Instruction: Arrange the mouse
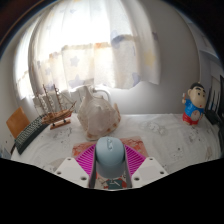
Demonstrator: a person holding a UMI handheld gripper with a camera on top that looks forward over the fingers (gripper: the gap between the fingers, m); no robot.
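Note:
A pale blue-grey computer mouse (110, 157) lies lengthwise between my two fingers, its front pointing away from me. My gripper (110, 150) is shut on it: the pink pads (84, 154) press against both of its sides with no gap showing. The mouse sits low over a patterned tablecloth (160, 135); I cannot tell whether it rests on the cloth or is held just above it. Its rear end is hidden low between the fingers.
A white ceramic teapot (95, 113) stands just beyond the fingertips. A model sailing ship (55, 105) and a dark keyboard (30, 133) lie to the left. A cartoon figurine (193, 105) stands at the far right. A curtained window (100, 45) is behind the table.

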